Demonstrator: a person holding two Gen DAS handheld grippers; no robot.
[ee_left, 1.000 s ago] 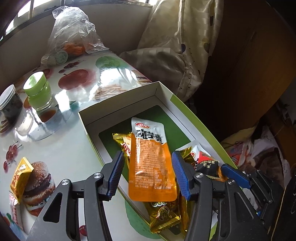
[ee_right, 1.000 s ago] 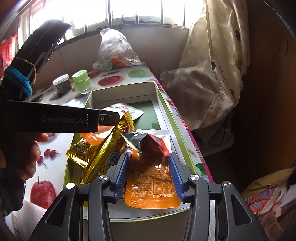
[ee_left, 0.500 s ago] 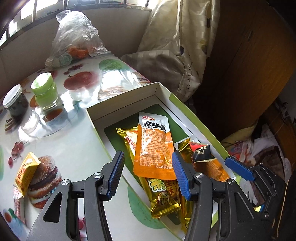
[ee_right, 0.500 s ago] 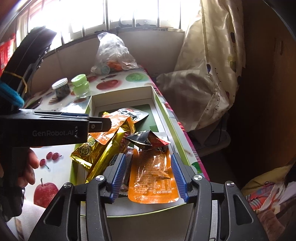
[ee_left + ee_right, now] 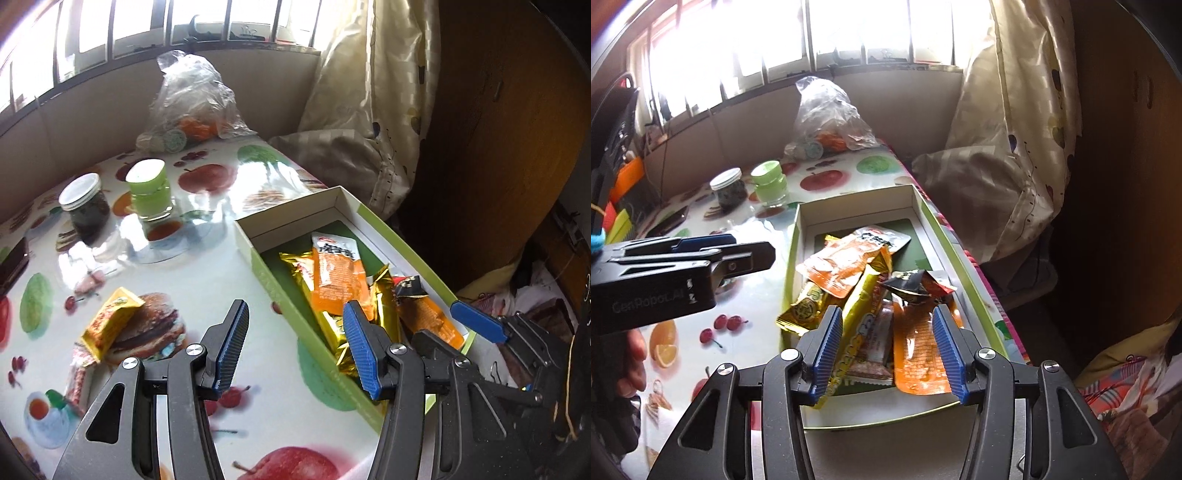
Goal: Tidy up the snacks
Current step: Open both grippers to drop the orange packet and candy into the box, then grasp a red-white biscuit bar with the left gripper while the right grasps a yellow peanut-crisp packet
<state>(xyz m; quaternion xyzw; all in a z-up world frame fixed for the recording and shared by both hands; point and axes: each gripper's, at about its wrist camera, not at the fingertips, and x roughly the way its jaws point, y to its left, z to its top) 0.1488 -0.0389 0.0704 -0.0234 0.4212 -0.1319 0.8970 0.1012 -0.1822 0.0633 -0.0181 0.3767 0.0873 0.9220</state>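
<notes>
A second before, the orange packet was seen right between the blue pads of the left hand-held gripper (image 5: 295, 347). By now that gripper had been pulled back and to the left, and only bare tabletop (image 5: 229, 266) was seen between its pads. Its jaws were kept partly apart, with nothing held in them. The box (image 5: 280, 291) was now seen to the right of it, and more of the window and the room could be seen.

The jaws of the right hand-held gripper (image 5: 884, 349) had just been opening, and they were spread wide now. Nothing was pinched by them. An orange snack pouch (image 5: 918, 354) and a small pinkish packet (image 5: 877, 350) were seen between its pads, lying loose at the near end of the box. A second before, the pads were seen tight against that pouch.

The snacks were piled in the green-sided box: a long gold packet (image 5: 862, 306), another orange pouch (image 5: 842, 266) lying on top farther back, and a crumpled black and red wrapper (image 5: 916, 286) near the right wall. One yellow snack packet (image 5: 110, 325) was left out on the tabletop, to the left of the left hand-held gripper, on the burger picture.
</notes>
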